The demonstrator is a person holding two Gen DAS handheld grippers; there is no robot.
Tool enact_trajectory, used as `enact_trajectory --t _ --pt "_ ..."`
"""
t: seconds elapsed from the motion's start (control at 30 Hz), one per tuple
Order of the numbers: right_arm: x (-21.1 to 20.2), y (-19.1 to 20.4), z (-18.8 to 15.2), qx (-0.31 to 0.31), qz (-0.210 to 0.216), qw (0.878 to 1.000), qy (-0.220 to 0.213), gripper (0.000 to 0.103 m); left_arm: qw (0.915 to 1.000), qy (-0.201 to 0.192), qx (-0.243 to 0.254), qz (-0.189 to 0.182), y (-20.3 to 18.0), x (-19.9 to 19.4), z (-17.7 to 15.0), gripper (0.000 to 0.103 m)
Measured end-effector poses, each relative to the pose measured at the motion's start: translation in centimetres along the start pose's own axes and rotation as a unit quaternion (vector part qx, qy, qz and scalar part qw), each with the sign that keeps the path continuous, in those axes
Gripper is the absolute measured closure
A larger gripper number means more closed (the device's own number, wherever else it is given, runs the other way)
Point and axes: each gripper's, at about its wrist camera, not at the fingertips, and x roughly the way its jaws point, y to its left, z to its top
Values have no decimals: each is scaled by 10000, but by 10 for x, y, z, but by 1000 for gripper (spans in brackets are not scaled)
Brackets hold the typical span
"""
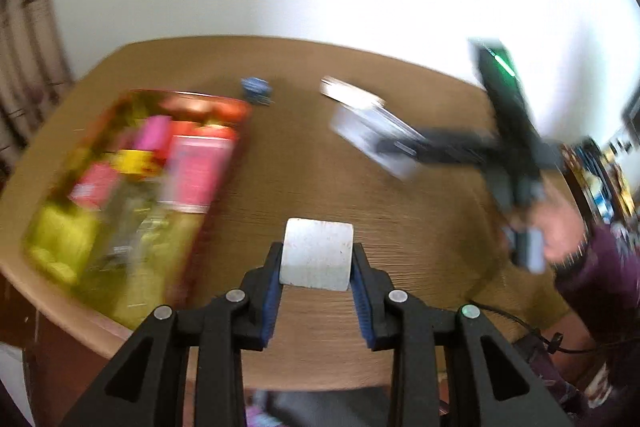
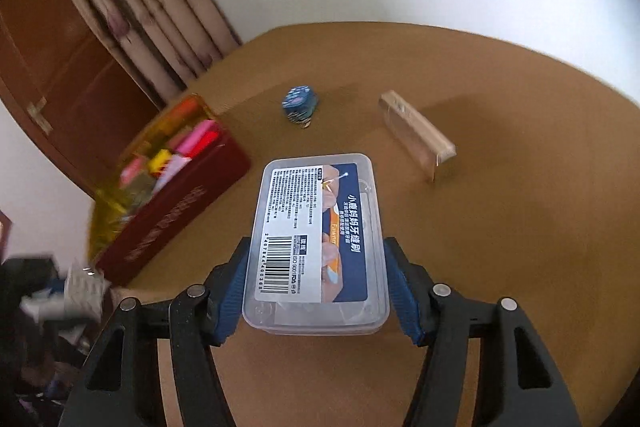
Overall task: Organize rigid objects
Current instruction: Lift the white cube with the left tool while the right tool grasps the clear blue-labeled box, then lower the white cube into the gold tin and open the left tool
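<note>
My left gripper is shut on a white speckled block and holds it above the near edge of the brown table. My right gripper is shut on a clear plastic box with a printed label; the blue pads press its two long sides. The left wrist view shows that box, blurred, in the right gripper over the table's right part. A red tin, open and filled with several colourful items, sits at the table's left.
A small blue patterned cube and a pale clear bar lie on the far half of the table. A person's hand in a purple sleeve holds the right gripper. A curtain and a brown door stand beyond the left edge.
</note>
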Motion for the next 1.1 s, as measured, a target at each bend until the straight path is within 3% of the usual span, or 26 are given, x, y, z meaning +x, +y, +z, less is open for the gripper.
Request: enact_trajectory --t 0.2,0.33,0.37,0.43,0.5,0.57,0.63,0.7,0.8,0.87,0.93,1.1 --pt "-35 9 -30 319 224 9987 -315 44 9922 -47 -622 1080 93 -42 7 71" --pt "-37 15 -38 459 340 9978 -323 44 9880 47 -691 1379 129 -33 13 71" --pt "-36 18 -38 483 347 9977 -319 44 9839 116 -707 1635 137 -24 17 71" --pt "-33 21 -38 490 328 9978 -303 44 9839 150 -690 1639 147 -12 21 71" --pt "-30 26 -36 493 316 9979 -264 44 9782 354 -778 1894 157 7 24 71" --pt "-30 31 -35 431 292 9984 -219 44 9810 415 -773 1730 162 16 25 71" --pt "-32 35 -34 398 281 9986 -212 44 9754 577 -822 1964 168 28 25 71" --pt "-33 41 -31 341 296 9987 -218 44 9791 582 -799 1775 169 34 27 70" --pt "-34 53 -23 234 356 9988 -230 44 9772 512 -893 1857 172 33 27 63" --pt "-33 64 -16 143 415 9988 -236 44 9783 385 -1025 1759 172 25 25 63" --pt "-28 75 -9 103 504 9984 -214 44 9750 137 -1133 1907 171 11 24 63" --pt "-5 111 26 -17 801 9967 -159 44 9607 -582 -1613 2181 157 -39 5 53"
